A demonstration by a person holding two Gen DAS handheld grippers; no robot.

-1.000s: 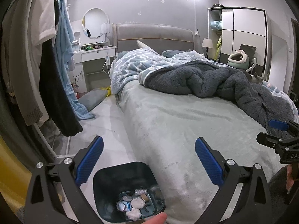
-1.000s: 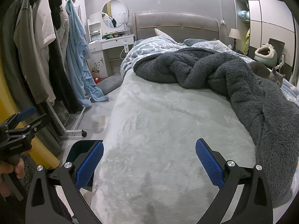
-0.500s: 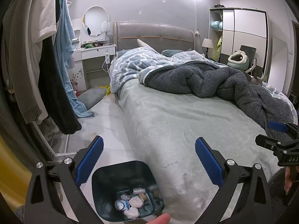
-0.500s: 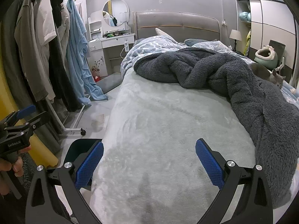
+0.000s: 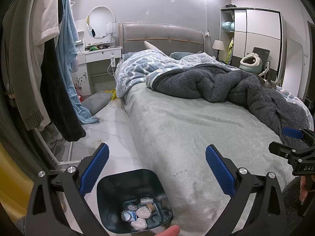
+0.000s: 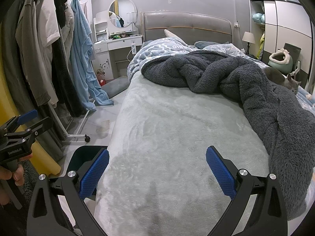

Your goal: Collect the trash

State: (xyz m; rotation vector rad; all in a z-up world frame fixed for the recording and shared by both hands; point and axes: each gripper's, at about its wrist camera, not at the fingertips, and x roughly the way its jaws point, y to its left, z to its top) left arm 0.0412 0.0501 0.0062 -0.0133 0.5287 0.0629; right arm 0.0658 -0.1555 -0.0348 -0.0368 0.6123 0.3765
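Note:
A dark teal trash bin [image 5: 110, 192] stands on the floor by the foot corner of the bed, below my left gripper [image 5: 156, 167]. Several crumpled white and blue pieces of trash [image 5: 137, 214] lie at its bottom. My left gripper is open and empty above the bin and the bed edge. My right gripper [image 6: 157, 169] is open and empty over the grey-green bed cover [image 6: 177, 127]. The bin's rim [image 6: 82, 155] shows at the lower left in the right wrist view. Each gripper appears at the edge of the other's view, the right gripper [image 5: 293, 147] and the left gripper [image 6: 21, 129].
A dark grey fleece blanket [image 6: 256, 90] and a blue patterned quilt [image 5: 137, 66] lie across the bed. A grey cat [image 6: 283, 78] lies at the right. A clothes rack [image 6: 49, 59] with hanging garments stands left, and a white dresser [image 5: 98, 57] beyond it.
Both views have shifted slightly; the bin sits a little lower and further right in the left wrist view. Both grippers stay open and empty.

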